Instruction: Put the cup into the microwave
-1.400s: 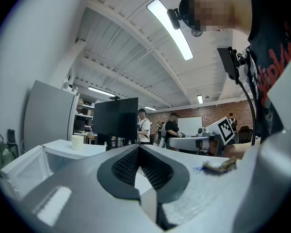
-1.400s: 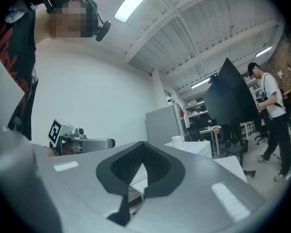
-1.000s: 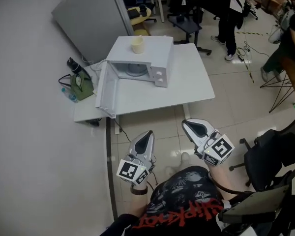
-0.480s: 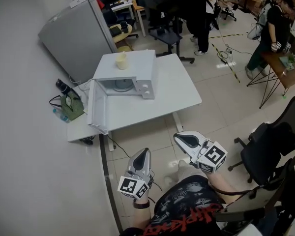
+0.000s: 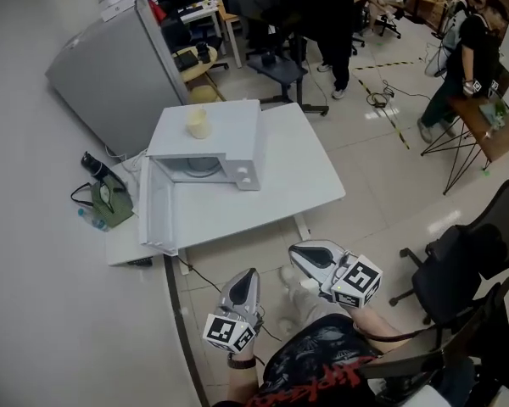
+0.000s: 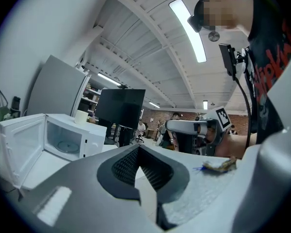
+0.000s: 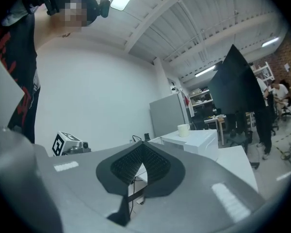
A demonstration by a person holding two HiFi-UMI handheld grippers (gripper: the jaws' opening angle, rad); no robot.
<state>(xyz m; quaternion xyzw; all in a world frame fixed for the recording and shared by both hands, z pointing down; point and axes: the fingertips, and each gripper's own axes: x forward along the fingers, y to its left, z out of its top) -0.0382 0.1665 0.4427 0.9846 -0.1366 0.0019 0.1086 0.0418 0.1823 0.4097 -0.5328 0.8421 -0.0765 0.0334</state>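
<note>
White fills the head view: a white microwave [image 5: 237,134] stands on a white surface [image 5: 305,176] with its door [image 5: 153,210] swung wide open to the left. The pale cup [image 5: 196,123] sits upright on the microwave's roof, not inside it. My left claw [image 5: 252,273] and right claw [image 5: 295,253] hang low over the floor [image 5: 382,176], well apart from the surface and the cup.

In the left gripper view, the left claw's jaws are pressed together with nothing between them. Beyond them I see the open cavity with its turntable [image 6: 68,147], and the cup [image 6: 81,116] on top, far off.

In the right gripper view, the right claw's jaws are likewise together and empty. The cup [image 7: 183,129] shows small on the microwave's top, past the tips.

I judge the task barely started: this is the approach, before any grasp. Next I'd need to bring one claw up to roof level, spread its jaws wider than the cup, and close them on the cup's wall while keeping it upright. After that comes the carry down and round into the open cavity, clear of the door.
</note>
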